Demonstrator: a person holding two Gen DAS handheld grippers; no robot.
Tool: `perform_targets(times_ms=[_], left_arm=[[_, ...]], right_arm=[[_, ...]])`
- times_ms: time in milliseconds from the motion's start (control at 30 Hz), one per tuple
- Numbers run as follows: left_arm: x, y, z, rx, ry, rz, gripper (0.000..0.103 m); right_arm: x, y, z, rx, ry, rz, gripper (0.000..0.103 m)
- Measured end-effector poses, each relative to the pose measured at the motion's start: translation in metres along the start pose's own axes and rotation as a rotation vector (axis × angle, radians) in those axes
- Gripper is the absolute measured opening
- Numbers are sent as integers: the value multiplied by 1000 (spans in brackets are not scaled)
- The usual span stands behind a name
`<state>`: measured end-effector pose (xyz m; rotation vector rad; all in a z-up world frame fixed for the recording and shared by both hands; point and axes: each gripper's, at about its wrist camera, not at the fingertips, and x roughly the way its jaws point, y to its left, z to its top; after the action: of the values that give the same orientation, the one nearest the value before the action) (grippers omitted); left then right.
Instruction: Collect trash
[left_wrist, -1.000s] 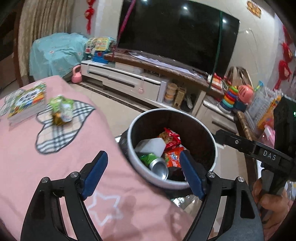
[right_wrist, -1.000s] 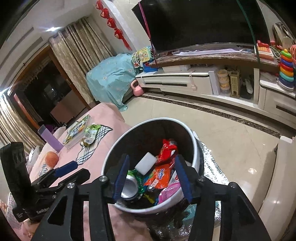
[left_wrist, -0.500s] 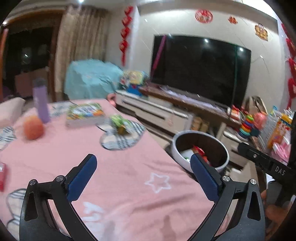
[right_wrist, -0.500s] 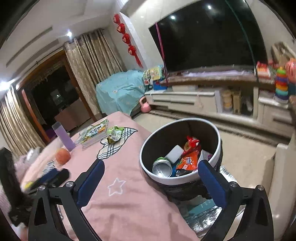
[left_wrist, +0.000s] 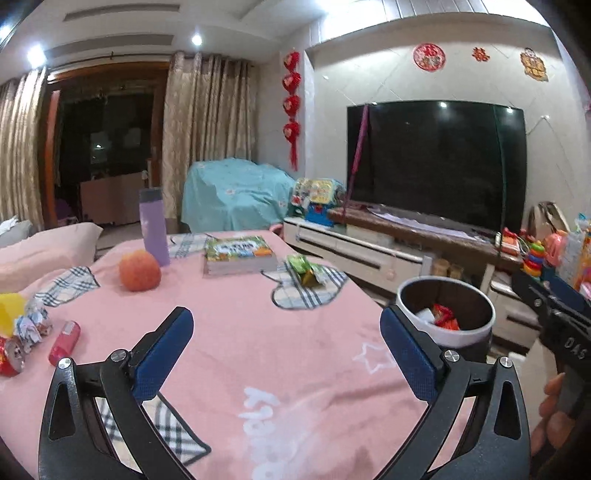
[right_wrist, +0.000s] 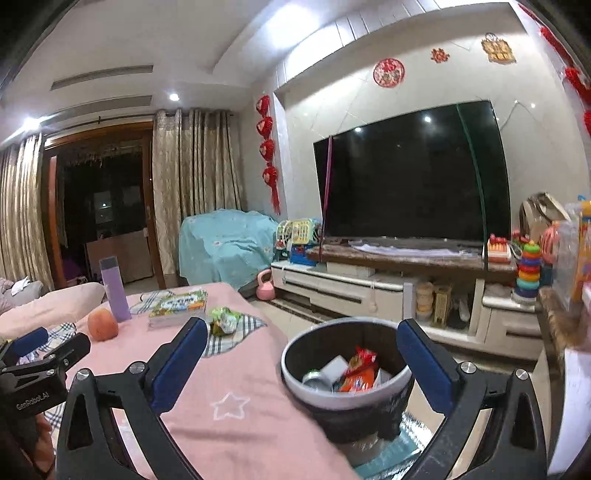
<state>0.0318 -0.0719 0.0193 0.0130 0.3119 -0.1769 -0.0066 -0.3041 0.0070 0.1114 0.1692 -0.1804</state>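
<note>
A round trash bin (left_wrist: 476, 332) (right_wrist: 295, 376) stands beside the pink-covered table (left_wrist: 240, 332) and holds wrappers, a can and a white box. A green snack wrapper (left_wrist: 306, 271) (right_wrist: 223, 320) lies on a plaid patch. At the table's left edge lie a red can (left_wrist: 11, 356), a crumpled wrapper (left_wrist: 33, 325) and a small red tube (left_wrist: 64, 343). My left gripper (left_wrist: 284, 347) is open and empty above the table. My right gripper (right_wrist: 301, 358) is open and empty, above the bin's near side.
An orange fruit (left_wrist: 139, 270), a purple bottle (left_wrist: 153, 225) and a book (left_wrist: 238, 254) sit on the table's far side. A TV stand (right_wrist: 369, 288) with toys runs along the far wall. A teal-covered chair (left_wrist: 232, 195) stands behind the table.
Both grippers have pulled back and risen from over the bin. The view tilted up, so the whole table and room show now. Both stay open and empty.
</note>
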Motion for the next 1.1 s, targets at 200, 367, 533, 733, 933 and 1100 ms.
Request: perform_targets(times_ms=[200, 367, 533, 733, 933, 1100], left_arm=[[-4, 0, -14, 4, 4, 29, 103], [-11, -1, -15, 11, -9, 44, 103], [-13, -3, -15, 11, -6, 47, 103], [-15, -3, -15, 13, -4, 47, 103], [-15, -2, -16, 4, 2, 26, 103], [-16, -4, -17, 15, -4, 28, 103]], right_arm=[[-11, 7, -13, -16, 6, -2, 103], [-15, 10, -16, -19, -4, -3, 103], [-14, 10, -18, -16, 8, -1, 103], [-16, 9, -18, -13, 1, 4, 103], [-16, 9, -19, -6, 1, 9, 103], [-17, 8, -21, -7, 0, 10, 103]])
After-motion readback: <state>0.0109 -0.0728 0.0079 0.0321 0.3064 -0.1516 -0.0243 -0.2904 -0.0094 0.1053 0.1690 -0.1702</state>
